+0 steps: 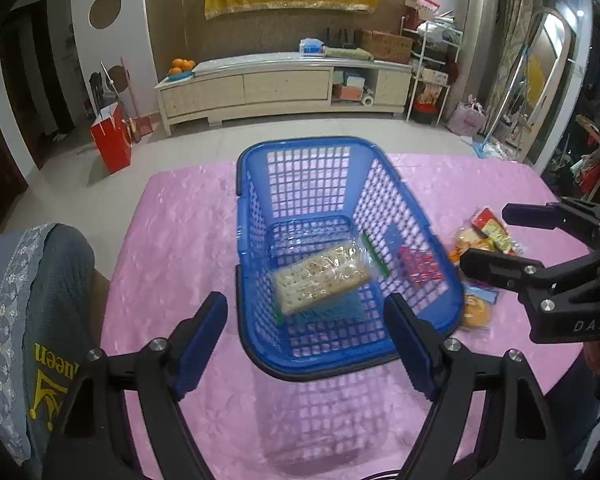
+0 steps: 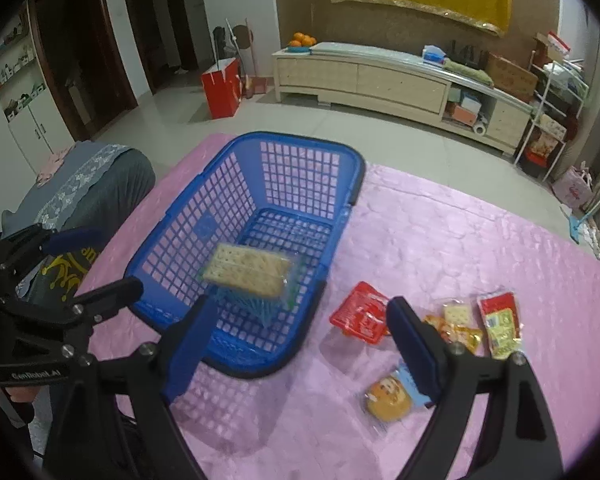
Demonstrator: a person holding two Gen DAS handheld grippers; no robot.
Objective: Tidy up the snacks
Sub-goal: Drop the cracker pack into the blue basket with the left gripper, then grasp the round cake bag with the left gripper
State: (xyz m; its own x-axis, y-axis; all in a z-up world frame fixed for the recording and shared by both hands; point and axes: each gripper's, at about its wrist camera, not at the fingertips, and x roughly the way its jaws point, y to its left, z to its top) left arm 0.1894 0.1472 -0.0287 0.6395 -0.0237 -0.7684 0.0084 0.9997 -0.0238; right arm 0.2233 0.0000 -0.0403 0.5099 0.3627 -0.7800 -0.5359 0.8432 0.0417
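Cracker pkt (image 1: 320, 282) sits in blue basket (image 1: 260, 208) on pink cloth (image 1: 180, 240). L gripper (image 1: 306, 340) & R gripper (image 2: 300, 340) both spread wide, nothing between the jaws.

We see the cracker pack (image 1: 320, 280) smeared by blur in both views, so we cannot tell whether it rests on the basket (image 1: 260, 208) floor or hangs above it. Through the basket's mesh wall the red packet (image 1: 419, 268) shows only in pieces in the left view. The right gripper (image 1: 484, 236) hides part of the snack pile (image 1: 480, 236) there, and its body runs off the right edge. In the right view a finger (image 2: 414, 350) covers part of the bun's (image 2: 388, 398) wrapper — its print is unreadable. The labels on the yellow packet (image 2: 500, 322) are too small to read. The left gripper's (image 2: 96, 262) handle is lost in the dark rim.
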